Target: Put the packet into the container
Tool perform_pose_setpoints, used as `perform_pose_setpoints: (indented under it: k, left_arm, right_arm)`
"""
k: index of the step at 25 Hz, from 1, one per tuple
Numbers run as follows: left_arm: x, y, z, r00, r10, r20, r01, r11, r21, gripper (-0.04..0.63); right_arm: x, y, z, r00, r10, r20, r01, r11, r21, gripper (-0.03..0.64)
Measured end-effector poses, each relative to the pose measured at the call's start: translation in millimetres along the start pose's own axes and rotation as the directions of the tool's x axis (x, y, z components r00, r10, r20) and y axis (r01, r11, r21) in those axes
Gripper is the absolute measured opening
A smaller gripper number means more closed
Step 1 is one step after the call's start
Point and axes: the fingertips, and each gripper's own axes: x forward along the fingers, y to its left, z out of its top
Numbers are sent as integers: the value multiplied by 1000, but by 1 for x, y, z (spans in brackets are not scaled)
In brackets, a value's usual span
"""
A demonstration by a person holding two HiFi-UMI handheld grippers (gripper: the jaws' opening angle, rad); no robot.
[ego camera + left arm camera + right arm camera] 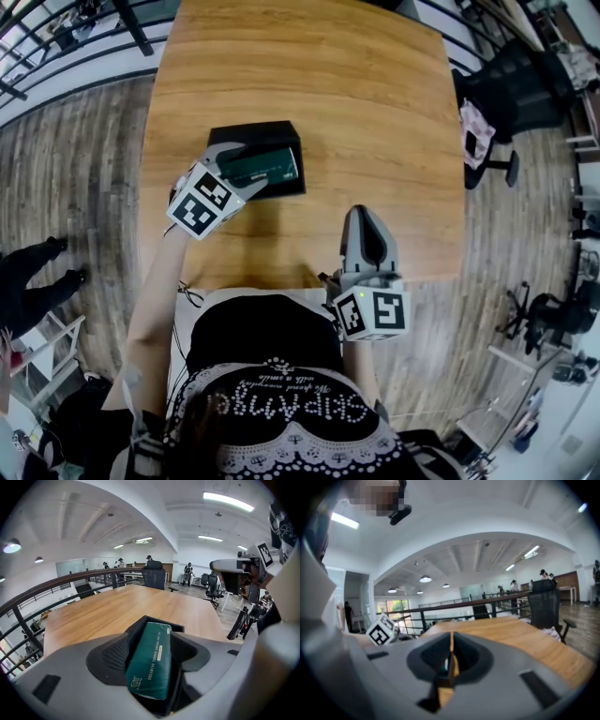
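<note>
A dark green packet [274, 166] lies inside the black open container [253, 132] on the wooden table [356, 103]. My left gripper [246, 172] reaches into the container from the near left, one jaw on each side of the packet. In the left gripper view the packet [151, 660] sits tilted between the jaws, close to the ribbed left pad [115, 654], with a dark gap on its right side. The container's far rim [161, 620] shows past it. My right gripper [366, 216] hovers near the table's front edge, jaws together and empty, as the right gripper view [451, 641] also shows.
An office chair [511, 89] with a patterned cloth stands right of the table. A railing [66, 47] runs along the far left. A person's feet [37, 272] are on the floor at left. Bare tabletop stretches beyond the container.
</note>
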Motion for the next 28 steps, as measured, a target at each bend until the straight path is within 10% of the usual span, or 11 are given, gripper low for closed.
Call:
perform_pose_setpoints:
  k: [15, 28]
  left_arm:
    - [-38, 27, 26, 961, 221, 167, -209, 974, -86, 45]
    - [-148, 34, 75, 794, 454, 403, -347, 884, -313, 31]
  right_arm:
    - [-6, 0, 7, 1000, 4, 18, -4, 1000, -12, 38]
    - [-17, -13, 22, 999, 6, 38, -4, 999, -49, 38]
